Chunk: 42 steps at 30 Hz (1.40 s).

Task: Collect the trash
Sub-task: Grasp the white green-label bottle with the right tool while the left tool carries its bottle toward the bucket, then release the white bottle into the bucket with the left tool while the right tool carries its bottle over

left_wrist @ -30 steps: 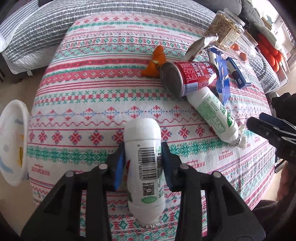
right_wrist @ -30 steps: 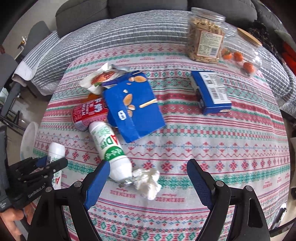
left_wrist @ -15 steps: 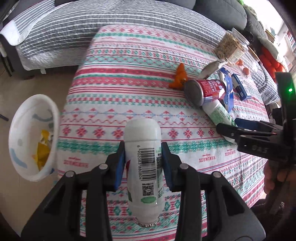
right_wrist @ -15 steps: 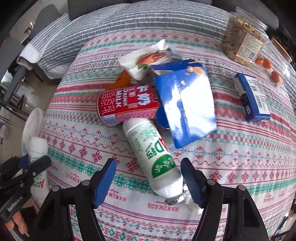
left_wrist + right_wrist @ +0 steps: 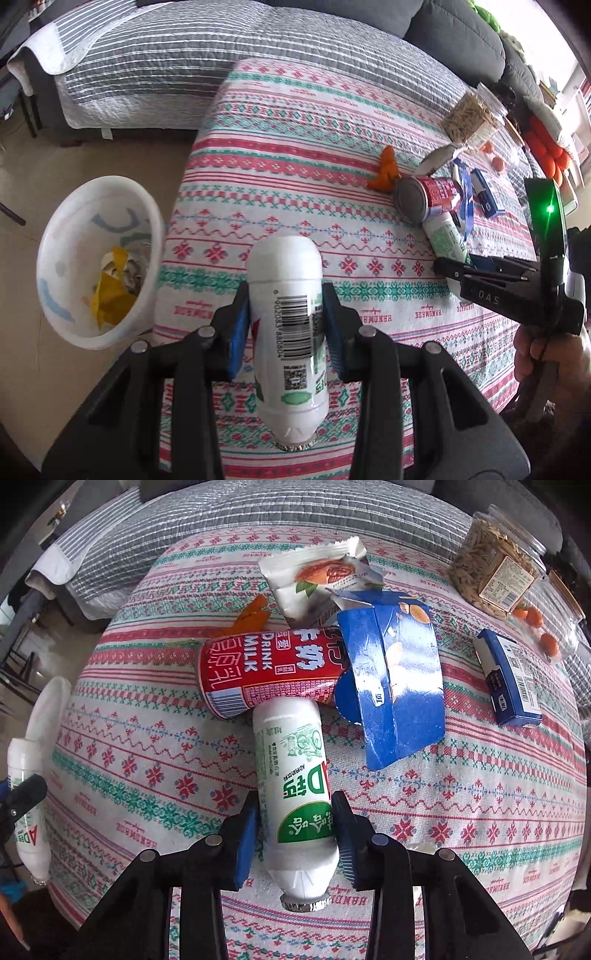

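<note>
The left gripper (image 5: 284, 328) is clamped on a white plastic drink bottle with a barcode label (image 5: 286, 325); its blue pads press both sides, and the digits "6 902083 880804" run along the code. The bottle is held above the near edge of the tabletop (image 5: 295, 147), whose patterned red, green and white cloth bears the word "HANDMADE" along the border. Its foil-rimmed mouth points toward the camera. To the left, below the tabletop's edge, stands a white plastic trash bin (image 5: 99, 258) with yellow scraps inside; what else lies in it is hard to make out.

The right gripper (image 5: 295, 823) straddles a second white plastic bottle with a green label (image 5: 295, 775) lying on the cloth, its pads at or just beside each flank; whether they squeeze it I cannot tell. The label shows a large "AD" and Chinese characters. Its far end touches a red can printed "DRINK MILK" (image 5: 266, 668), lying on its side. A torn blue carton (image 5: 391, 683) overlaps the can's right end, and a white snack wrapper picturing walnuts (image 5: 314, 579) is partly hidden behind both. The right gripper's housing in the left view reads "DAS".
</note>
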Motion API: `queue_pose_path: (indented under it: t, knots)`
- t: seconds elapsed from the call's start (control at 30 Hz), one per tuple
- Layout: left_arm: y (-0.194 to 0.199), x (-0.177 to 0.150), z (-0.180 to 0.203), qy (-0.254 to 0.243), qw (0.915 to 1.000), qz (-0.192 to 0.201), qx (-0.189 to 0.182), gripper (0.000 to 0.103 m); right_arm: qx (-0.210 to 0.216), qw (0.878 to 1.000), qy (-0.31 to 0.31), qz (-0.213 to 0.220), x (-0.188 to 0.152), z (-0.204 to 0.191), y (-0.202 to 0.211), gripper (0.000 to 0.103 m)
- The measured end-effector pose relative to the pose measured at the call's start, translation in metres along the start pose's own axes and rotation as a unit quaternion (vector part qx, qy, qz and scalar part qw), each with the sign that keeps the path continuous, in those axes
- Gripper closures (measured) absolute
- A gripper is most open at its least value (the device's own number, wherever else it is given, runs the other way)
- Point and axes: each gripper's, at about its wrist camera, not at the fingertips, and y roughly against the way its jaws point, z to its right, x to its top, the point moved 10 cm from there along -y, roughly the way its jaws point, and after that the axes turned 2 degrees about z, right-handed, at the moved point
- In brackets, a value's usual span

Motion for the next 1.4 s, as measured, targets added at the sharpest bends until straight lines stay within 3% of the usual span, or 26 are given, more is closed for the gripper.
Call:
queue_pose_path:
  t: [0.53,0.9,1.1,1.13,1.23,1.33,1.4]
  knots:
    - [0.047,0.019,-0.069,0.061,0.9956,0.068,0.019,0.064,0.068,0.995,0.028,0.063,0.001,-0.051,0.061,0.066]
    - [0.072,0.045,-0.144,0.108,0.9802,0.147,0.076,0.064,0.115,0.990,0.025,0.075,0.021,-0.095,0.071,0.066]
    - [0.050,0.052,-0.166,0.116,0.9796,0.137,0.090,0.064,0.127,0.989,0.026,0.072,0.027,-0.116,0.067,0.066]
    - [0.046,0.052,-0.168,0.119,0.9801,0.131,0.090,0.060,0.128,0.989,0.026,0.071,0.028,-0.119,0.066,0.066]
    - [0.040,0.047,-0.181,0.131,0.9786,0.113,0.111,0.030,0.132,0.989,0.027,0.069,0.030,-0.129,0.062,0.066]
    - [0.045,0.041,-0.188,0.131,0.9783,0.107,0.119,0.026,0.137,0.988,0.028,0.068,0.033,-0.137,0.060,0.066]
    - [0.050,0.033,-0.191,0.131,0.9785,0.100,0.124,0.018,0.144,0.987,0.029,0.067,0.036,-0.145,0.059,0.066]
